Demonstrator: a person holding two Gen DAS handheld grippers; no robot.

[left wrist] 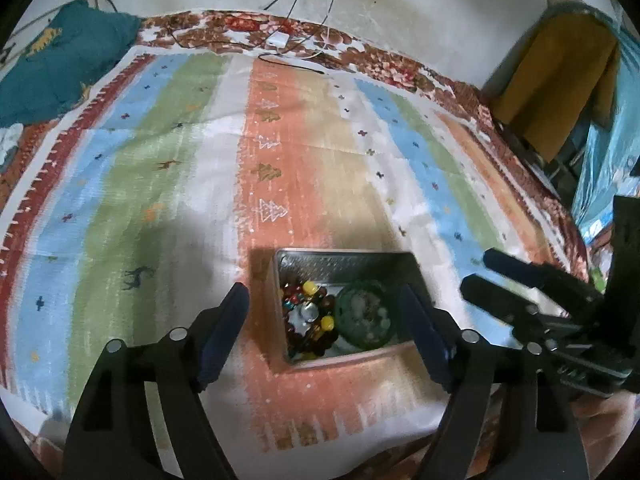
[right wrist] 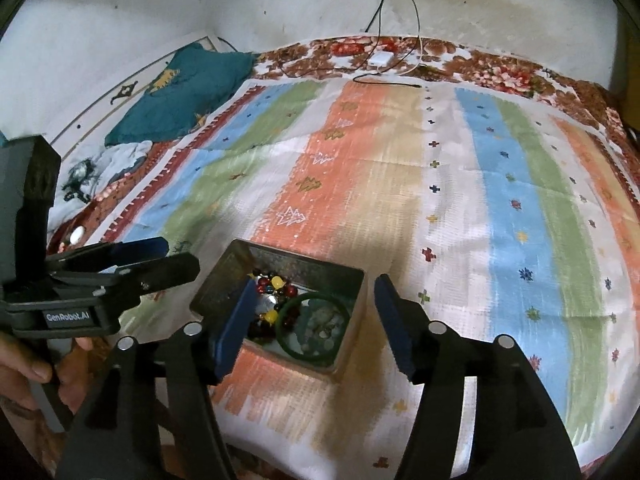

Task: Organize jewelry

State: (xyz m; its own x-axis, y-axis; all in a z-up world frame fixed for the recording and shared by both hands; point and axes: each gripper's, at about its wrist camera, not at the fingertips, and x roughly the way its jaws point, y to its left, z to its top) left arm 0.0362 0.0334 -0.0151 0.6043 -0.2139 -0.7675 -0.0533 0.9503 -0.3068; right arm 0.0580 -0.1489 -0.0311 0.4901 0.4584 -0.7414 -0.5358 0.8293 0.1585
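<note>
The open rectangular metal tin (left wrist: pixel 340 264) lies on the striped woven cloth (left wrist: pixel 168 152), framed between the left gripper (left wrist: pixel 324 332)'s spread, empty jaws. Inside, mixed coloured beads (left wrist: pixel 308 316) sit beside a green bangle (left wrist: pixel 366 314). The right gripper (right wrist: pixel 310 322), likewise released and holding nothing, hovers over it, probably to pick pieces out.

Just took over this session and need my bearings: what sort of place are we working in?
Most likely a bedroom at home, working on a bed. A striped patterned cloth lies over a floral bedspread, a teal pillow sits by the wall, and charger cables hang down it. The jewelry tin sits on the cloth.
</note>
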